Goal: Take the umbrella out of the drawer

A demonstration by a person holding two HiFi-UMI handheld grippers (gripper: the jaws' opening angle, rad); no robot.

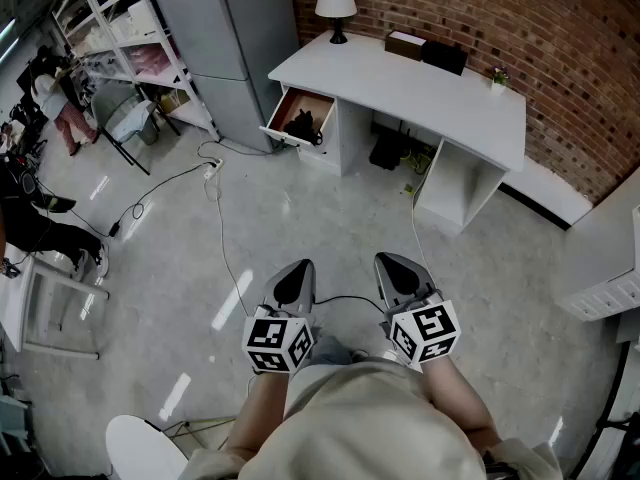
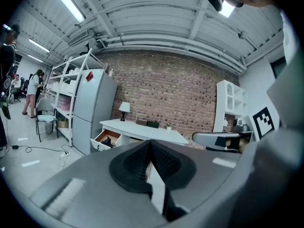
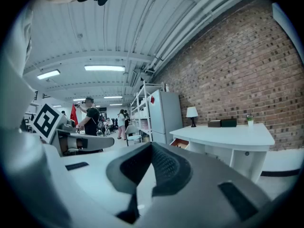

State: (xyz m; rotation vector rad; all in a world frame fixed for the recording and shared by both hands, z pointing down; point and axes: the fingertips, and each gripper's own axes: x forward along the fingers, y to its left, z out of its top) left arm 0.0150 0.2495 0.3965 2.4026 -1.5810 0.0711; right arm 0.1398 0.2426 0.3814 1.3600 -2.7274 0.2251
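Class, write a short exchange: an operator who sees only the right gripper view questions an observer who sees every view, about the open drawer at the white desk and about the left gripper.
Operator: Is anything in the open drawer?
Observer: Yes. The head view shows a dark bundle lying inside it, probably the umbrella.
Operator: Is the left gripper free?
Observer: Its own view shows it shut, with nothing between its jaws.

Ahead of me the white desk bears a lamp; right of the lamp, a brown box, black box, small plant. Its open drawer below the lamp holds the umbrella.
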